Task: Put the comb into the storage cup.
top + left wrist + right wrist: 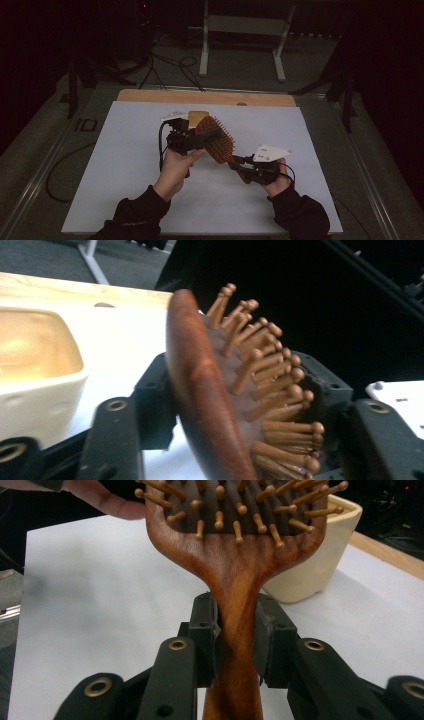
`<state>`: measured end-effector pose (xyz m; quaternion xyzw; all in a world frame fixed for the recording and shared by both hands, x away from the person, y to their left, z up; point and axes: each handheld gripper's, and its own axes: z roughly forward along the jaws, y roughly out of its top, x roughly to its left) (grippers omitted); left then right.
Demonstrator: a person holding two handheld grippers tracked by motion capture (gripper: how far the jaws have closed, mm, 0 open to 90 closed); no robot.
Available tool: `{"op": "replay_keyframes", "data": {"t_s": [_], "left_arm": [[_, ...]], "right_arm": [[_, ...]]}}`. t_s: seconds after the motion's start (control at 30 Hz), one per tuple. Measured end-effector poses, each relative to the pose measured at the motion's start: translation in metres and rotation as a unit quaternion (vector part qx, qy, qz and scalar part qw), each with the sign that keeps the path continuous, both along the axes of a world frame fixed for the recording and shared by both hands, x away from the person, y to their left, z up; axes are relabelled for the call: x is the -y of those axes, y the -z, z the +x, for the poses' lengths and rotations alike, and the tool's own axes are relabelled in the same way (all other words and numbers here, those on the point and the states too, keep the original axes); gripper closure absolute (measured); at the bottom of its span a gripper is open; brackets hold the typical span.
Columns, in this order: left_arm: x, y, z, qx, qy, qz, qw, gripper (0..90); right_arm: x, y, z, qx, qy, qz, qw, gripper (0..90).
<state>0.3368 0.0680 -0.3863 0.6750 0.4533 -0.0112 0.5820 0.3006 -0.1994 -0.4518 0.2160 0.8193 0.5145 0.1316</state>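
Wooden paddle hairbrush (216, 139) with peg bristles, lifted over white table (125, 165), near cream cup (196, 118). Left gripper (192, 136) fingers (150, 405) clamped on brush head; right gripper (239, 162) fingers (202, 640) clamped on handle, forearms angled inward.

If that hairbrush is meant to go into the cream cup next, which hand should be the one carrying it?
Probably the right gripper: its jaws clamp the hairbrush by the handle. The left gripper pinches the bristled head, the end nearer the cream cup, so it would likely get in the way.

Glossy wooden hairbrush (235, 580), smooth cream cup (320, 555)
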Motion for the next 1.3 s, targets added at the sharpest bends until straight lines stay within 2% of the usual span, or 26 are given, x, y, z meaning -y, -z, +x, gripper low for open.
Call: {"op": "replay_keyframes", "data": {"t_s": [0.07,0.23,0.33,0.47,0.6,0.77,0.87,0.9,1.13,1.3], "left_arm": [[0.001,0.0,-0.001,0.004,0.0,-0.003,1.0,47.3],[0.003,-0.005,-0.003,0.018,0.007,0.004,0.9998,50.5],[0.005,-0.009,-0.002,0.028,0.016,0.012,0.9994,51.8],[0.01,-0.015,-0.004,0.044,0.024,0.022,0.9985,53.8],[0.016,-0.022,-0.005,0.061,0.035,0.033,0.9969,54.7],[0.02,-0.028,-0.006,0.074,0.039,0.04,0.9956,55.6],[0.021,-0.03,-0.006,0.08,0.043,0.046,0.9948,55.6],[0.02,-0.031,-0.005,0.083,0.046,0.048,0.9943,55.7],[0.017,-0.042,-0.005,0.098,0.044,0.053,0.9928,55.6],[0.013,-0.049,-0.004,0.108,0.036,0.06,0.9916,55.6]], "right_arm": [[-0.001,0.0,0.0,-0.003,0.002,0.0,1.0,72.7],[-0.001,0.001,0.0,0.006,0.0,-0.003,1.0,72.7],[-0.001,0.001,0.0,0.005,0.001,0.002,1.0,72.6],[-0.001,0.001,0.001,-0.003,0.007,0.013,0.9999,72.3],[-0.001,0.0,-0.001,0.001,0.018,0.017,0.9997,71.7],[0.002,-0.002,-0.001,-0.005,0.026,0.028,0.9993,69.6],[0.003,-0.001,0.0,-0.014,0.029,0.033,0.9989,60.4],[0.003,0.0,0.001,-0.018,0.025,0.028,0.9991,54.2],[0.003,0.003,0.002,-0.025,0.033,0.024,0.9989,35.1],[0.006,0.004,0.0,-0.026,0.017,0.017,0.9994,14.9]]}}
